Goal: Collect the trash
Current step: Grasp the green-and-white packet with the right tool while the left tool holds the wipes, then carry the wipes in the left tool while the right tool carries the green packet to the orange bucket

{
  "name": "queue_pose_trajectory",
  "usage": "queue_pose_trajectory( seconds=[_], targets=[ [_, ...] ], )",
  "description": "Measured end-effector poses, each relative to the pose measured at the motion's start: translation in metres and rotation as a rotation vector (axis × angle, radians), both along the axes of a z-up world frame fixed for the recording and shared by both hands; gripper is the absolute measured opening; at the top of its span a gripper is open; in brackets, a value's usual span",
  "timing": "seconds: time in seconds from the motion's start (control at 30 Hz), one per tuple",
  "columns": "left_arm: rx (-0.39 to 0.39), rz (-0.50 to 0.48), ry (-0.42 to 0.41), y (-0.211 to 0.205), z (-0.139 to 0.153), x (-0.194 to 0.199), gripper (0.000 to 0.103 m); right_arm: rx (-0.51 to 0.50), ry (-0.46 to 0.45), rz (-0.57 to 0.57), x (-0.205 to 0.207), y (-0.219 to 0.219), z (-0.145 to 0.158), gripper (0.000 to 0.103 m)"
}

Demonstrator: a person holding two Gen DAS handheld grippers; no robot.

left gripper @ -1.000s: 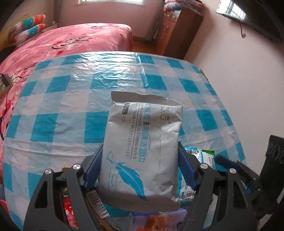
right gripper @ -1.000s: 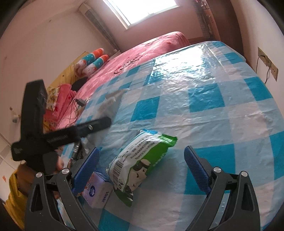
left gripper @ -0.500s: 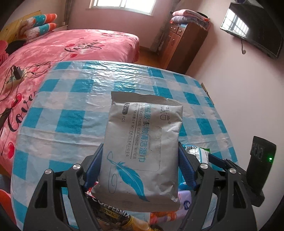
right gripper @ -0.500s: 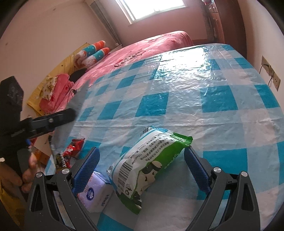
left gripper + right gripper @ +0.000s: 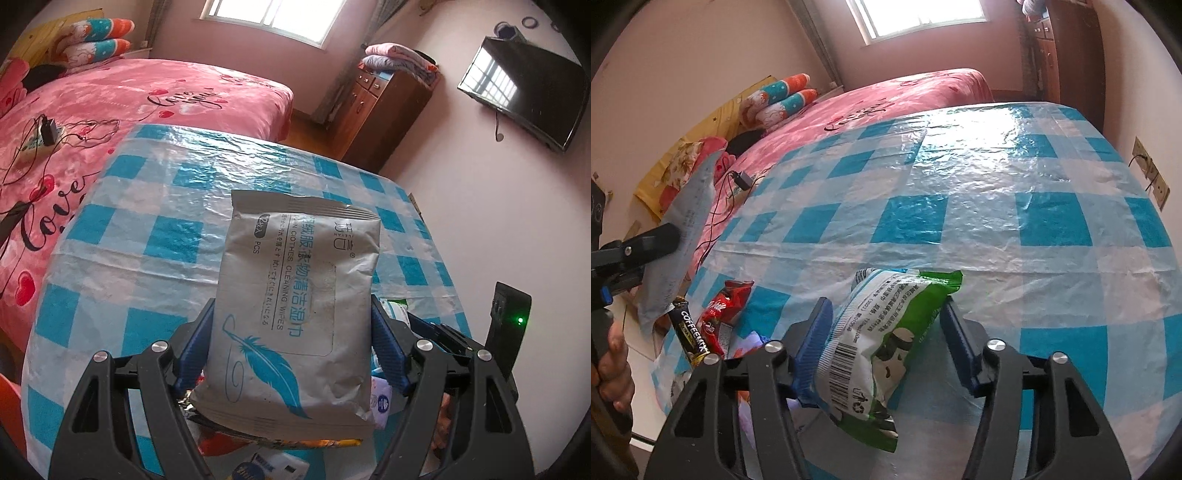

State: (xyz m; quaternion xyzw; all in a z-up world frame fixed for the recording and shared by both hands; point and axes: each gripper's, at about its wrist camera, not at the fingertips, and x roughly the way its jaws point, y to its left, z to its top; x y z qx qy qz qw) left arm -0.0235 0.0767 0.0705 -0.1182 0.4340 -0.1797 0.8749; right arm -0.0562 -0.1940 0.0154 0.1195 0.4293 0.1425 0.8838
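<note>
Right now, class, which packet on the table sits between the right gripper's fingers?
The green-and-white packet, with the barcode. The red packet and the black coffee stick lie off to its left.

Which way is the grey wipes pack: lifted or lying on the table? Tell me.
Lifted. The grey wipes pack sits clamped in the left gripper, above the checked table and other wrappers.

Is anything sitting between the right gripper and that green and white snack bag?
Nothing visible. The green and white snack bag already lies between the right gripper's blue pads, whose jaws have just been closing on it.
</note>
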Motion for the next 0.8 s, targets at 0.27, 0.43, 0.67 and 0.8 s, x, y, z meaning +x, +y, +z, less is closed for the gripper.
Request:
queue_pose_trajectory(
  seconds=[0.27,0.43,0.67,0.8],
  targets=[
    [-0.052,0.012,0.003,0.024,-0.002,-0.009,0.078,0.026,-0.031,0.001,0.0,-0.001,0.003,0.046],
    [-0.095,0.022,-0.011,0.042,0.002,-0.014,0.078,0.041,-0.058,-0.016,0.0,-0.001,0.007,0.042],
    [-0.136,0.034,-0.033,0.064,0.007,-0.026,0.078,0.063,-0.117,-0.03,-0.005,0.003,0.013,0.04],
    [-0.145,0.048,-0.033,0.078,0.005,-0.033,0.078,0.052,-0.143,-0.037,-0.009,0.008,0.017,0.04]
  ],
)
